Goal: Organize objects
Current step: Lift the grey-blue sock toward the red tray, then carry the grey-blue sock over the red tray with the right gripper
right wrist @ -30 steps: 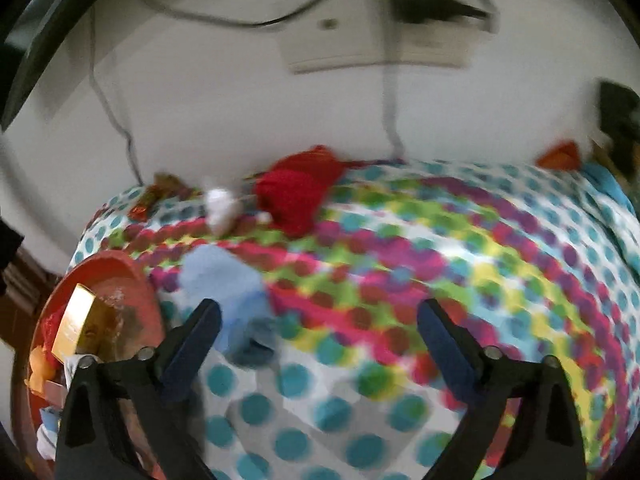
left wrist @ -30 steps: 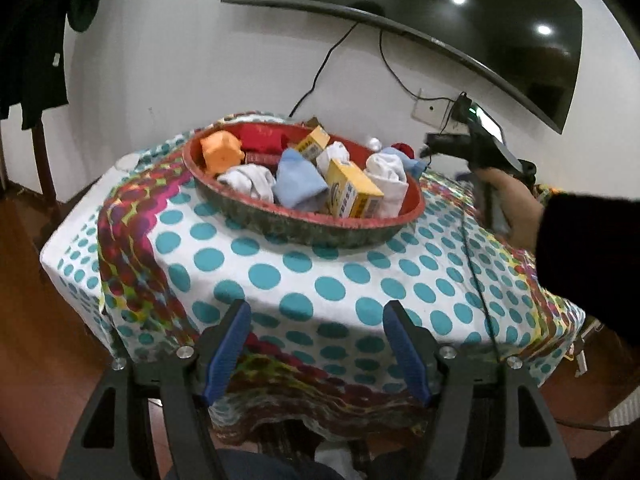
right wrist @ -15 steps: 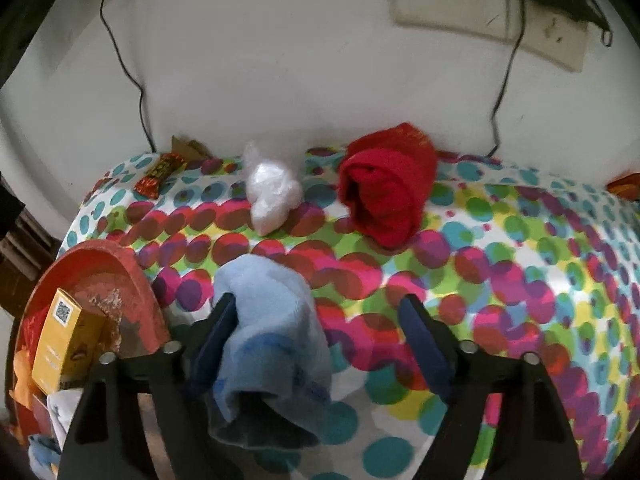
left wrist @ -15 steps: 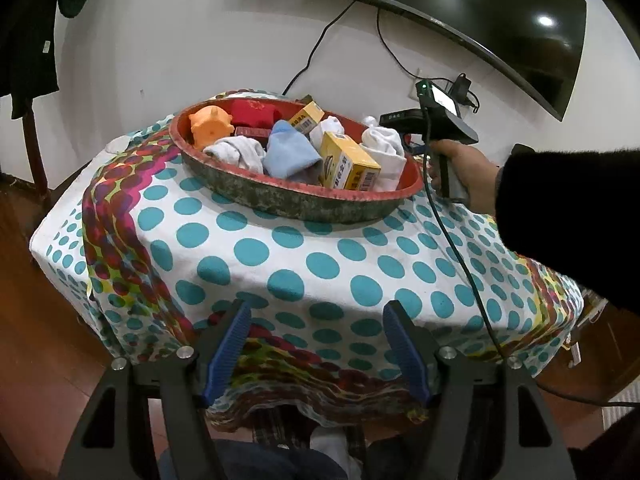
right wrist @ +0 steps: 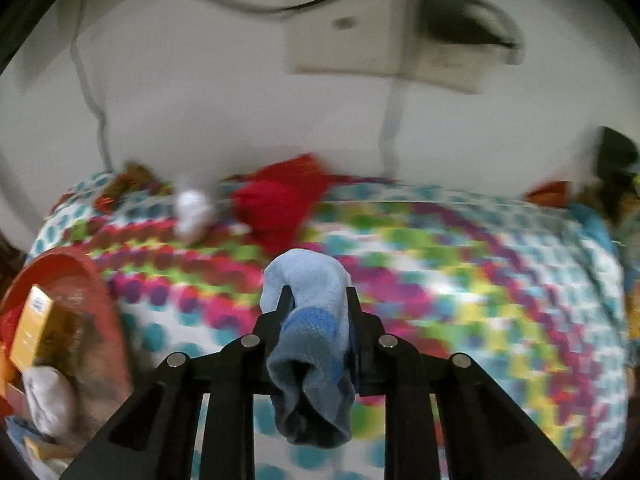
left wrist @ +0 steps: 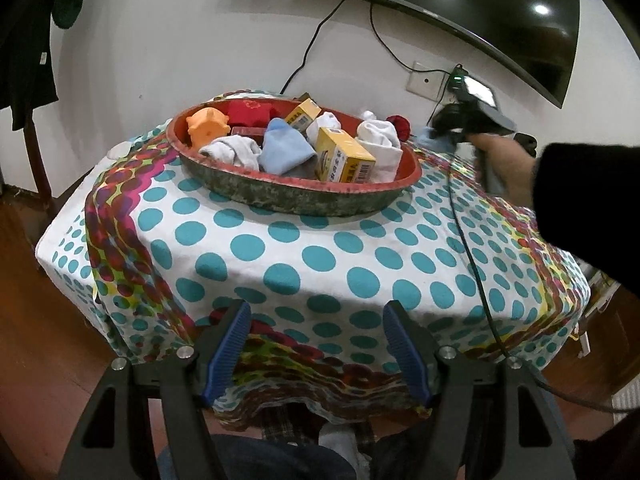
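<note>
Blur smears most of the right wrist view, so the red rolled cloth [right wrist: 276, 210] and the small white crumpled lump [right wrist: 194, 212] beyond the oval red-lined bowl [left wrist: 304, 200] show only as soft shapes; a small wrapper behind them cannot be made out. The bowl, on the polka-dot tablecloth [left wrist: 280, 256], holds an orange toy figure [left wrist: 208, 126], two yellow cartons [left wrist: 344, 156], a red box [left wrist: 250, 112], white rolled socks [left wrist: 380, 136] and a pale blue sock [left wrist: 284, 150]. Right of the bowl, the right gripper [right wrist: 316, 300] has just closed tight on a light blue sock [right wrist: 310, 344], whose cuff hangs below the fingers. The left gripper [left wrist: 316, 340], near the table's front edge, stands half open and holds nothing.
</note>
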`<state>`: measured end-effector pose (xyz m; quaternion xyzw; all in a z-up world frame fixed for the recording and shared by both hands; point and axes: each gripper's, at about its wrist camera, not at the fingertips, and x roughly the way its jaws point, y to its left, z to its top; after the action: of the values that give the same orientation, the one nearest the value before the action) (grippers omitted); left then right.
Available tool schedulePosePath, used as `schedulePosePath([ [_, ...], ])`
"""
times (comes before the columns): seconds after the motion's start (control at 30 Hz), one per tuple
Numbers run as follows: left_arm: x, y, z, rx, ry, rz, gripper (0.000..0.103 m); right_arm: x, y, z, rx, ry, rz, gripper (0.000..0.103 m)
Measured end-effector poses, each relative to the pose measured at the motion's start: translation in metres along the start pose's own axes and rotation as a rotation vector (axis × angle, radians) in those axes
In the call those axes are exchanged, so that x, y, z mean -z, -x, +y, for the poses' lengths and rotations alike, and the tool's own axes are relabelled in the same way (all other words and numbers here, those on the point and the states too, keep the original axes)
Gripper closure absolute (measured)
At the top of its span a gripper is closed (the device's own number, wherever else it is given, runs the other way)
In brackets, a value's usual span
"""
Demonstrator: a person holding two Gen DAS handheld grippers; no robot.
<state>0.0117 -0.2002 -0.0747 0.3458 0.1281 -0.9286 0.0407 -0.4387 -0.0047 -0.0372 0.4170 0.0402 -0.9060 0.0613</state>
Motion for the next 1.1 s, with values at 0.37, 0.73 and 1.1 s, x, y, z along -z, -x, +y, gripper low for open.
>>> schedulePosePath([
  [0.37,0.004,0.005,-0.012,-0.016,-0.025,0.001,0.033,0.011,0.086,-0.079,0.202,0.014,-0.046,0.082],
  [0.73,0.011,0.012,-0.031,-0.038,-0.093,-0.021,0.033,0.023,0.155,-0.075,0.221,0.072,-0.096,0.082],
  [1.1,0.017,0.009,-0.037,-0.041,-0.111,-0.009,0.033,0.026,0.180,-0.031,0.148,0.132,-0.138,0.082],
])
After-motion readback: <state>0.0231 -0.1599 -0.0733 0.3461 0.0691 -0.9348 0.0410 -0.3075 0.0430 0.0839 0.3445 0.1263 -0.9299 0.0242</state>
